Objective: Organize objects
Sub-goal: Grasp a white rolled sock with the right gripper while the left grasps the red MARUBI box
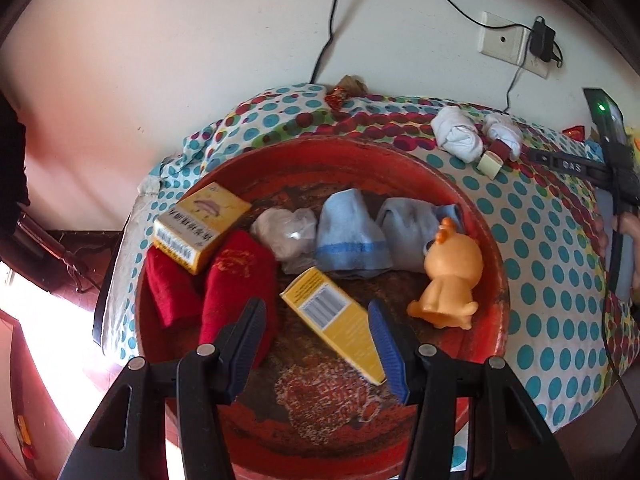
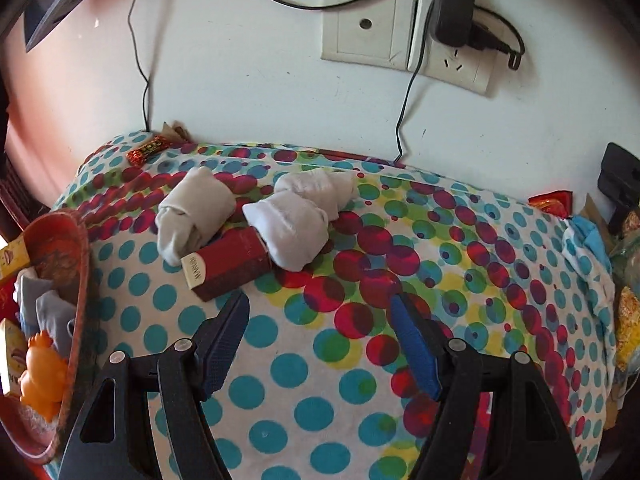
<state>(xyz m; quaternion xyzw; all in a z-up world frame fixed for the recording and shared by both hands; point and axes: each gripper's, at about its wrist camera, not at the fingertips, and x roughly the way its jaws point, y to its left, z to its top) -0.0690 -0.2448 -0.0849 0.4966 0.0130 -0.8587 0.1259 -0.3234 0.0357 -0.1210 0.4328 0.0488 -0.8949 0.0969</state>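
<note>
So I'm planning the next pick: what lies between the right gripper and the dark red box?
Nothing but bare dotted cloth lies between the open right gripper and the dark red box, as the right wrist view shows.

Left claw [image 1: 318,346] open above yellow box [image 1: 336,320] in red basin [image 1: 496,264].

Red basin [image 1: 472,200] crowded; bare cloth [image 2: 320,380] before rolled socks [image 2: 296,224] and red box [image 2: 228,264].

A polka-dot cloth [image 2: 360,360] covers the table below a white wall [image 2: 248,92], where a black charger [image 2: 454,4] sits plugged into a wall socket [image 2: 452,64], its cable [image 2: 404,120] trailing to the table's back edge.
</note>
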